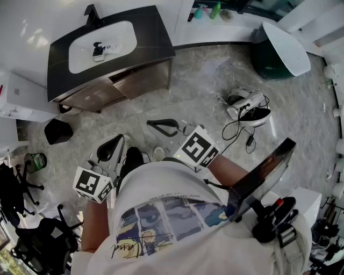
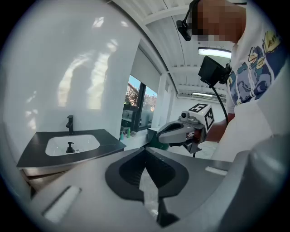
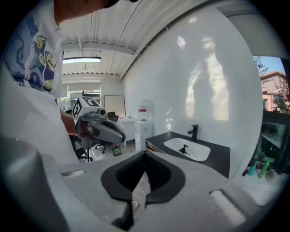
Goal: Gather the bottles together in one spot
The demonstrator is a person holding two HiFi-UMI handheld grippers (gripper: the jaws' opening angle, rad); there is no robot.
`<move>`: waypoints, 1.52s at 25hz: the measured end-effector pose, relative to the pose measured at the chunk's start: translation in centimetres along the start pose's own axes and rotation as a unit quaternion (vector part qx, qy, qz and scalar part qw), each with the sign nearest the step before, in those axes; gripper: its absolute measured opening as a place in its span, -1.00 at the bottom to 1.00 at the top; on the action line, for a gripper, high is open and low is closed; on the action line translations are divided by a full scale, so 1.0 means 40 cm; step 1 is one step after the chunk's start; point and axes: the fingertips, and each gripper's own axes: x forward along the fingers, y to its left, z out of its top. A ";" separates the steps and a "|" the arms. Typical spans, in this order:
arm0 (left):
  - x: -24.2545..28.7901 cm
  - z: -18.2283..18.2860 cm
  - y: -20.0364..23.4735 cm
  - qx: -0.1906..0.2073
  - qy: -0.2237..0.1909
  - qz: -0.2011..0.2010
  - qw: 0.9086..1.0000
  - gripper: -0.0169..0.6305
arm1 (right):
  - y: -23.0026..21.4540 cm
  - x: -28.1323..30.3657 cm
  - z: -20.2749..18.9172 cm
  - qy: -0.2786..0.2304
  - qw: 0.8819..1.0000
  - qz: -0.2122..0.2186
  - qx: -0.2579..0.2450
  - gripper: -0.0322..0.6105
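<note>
A black pump bottle (image 1: 98, 51) stands in the white sink (image 1: 80, 53) of the dark vanity; it also shows in the left gripper view (image 2: 70, 147) and the right gripper view (image 3: 184, 149). A teal bottle (image 1: 200, 11) and a green bottle (image 1: 215, 9) stand on a far ledge by the window. The green bottle (image 3: 265, 168) shows small at the right edge too. My left gripper (image 1: 119, 139) (image 2: 146, 152) is shut and empty, held low over the floor. My right gripper (image 1: 151, 124) (image 3: 145, 156) is beside it, also shut and empty. Both are well short of the vanity.
A dark green and white fixture (image 1: 279, 51) stands at the back right. A white headset with cables (image 1: 247, 107) lies on the marble floor. A black bin (image 1: 58, 130) sits by the vanity. Office chairs (image 1: 27, 236) crowd the lower left. A water dispenser (image 3: 142, 122) stands by the wall.
</note>
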 end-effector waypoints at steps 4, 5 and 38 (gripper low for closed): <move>0.010 -0.001 -0.005 -0.005 0.000 -0.002 1.000 -0.94 | 0.004 -0.013 -0.010 0.003 1.000 0.000 0.001 -0.89; 0.012 -0.001 -0.005 -0.005 -0.001 -0.002 1.000 -0.94 | 0.004 -0.017 -0.012 0.003 1.000 -0.001 0.001 -0.89; 0.126 0.092 0.588 -0.016 0.013 0.056 0.998 -0.71 | -0.309 0.365 0.090 0.016 0.997 -0.065 0.029 -0.73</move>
